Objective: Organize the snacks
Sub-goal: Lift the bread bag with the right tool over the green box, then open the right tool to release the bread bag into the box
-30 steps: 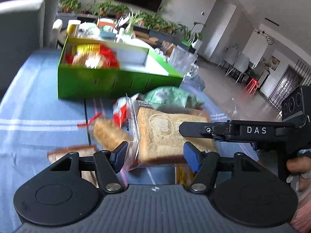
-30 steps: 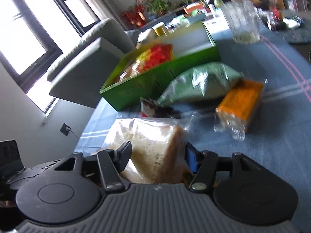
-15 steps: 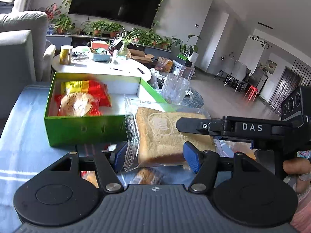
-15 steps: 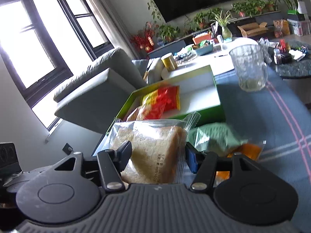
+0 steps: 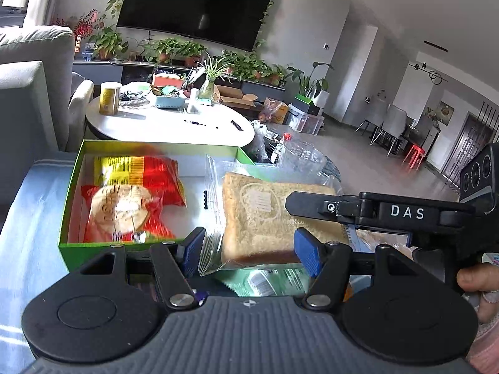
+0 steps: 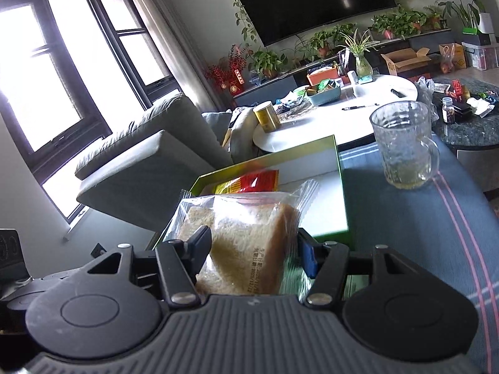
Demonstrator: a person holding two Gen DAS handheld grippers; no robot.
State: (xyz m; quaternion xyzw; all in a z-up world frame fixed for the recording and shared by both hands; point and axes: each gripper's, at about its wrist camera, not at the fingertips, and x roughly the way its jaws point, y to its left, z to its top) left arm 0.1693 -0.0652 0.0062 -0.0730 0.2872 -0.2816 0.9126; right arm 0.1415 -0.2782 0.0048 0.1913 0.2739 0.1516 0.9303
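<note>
Both tools grip one bagged bread slice (image 5: 274, 215): the left tool (image 5: 249, 246) and the right tool (image 6: 254, 246) are each part closed on it, holding it just above the near right of the green box (image 5: 70, 205). I'd lower it level into the bare white half, right of the red snack packet (image 5: 137, 196), releasing together. Underneath lies a blue striped table (image 6: 436, 233); a glass mug (image 6: 402, 143), sofa and television stand beyond.

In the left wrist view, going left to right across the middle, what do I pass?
Green box's left wall → red snack packet → bagged bread slice held between both grippers → right gripper's black finger → the person's hand at the right edge.
</note>
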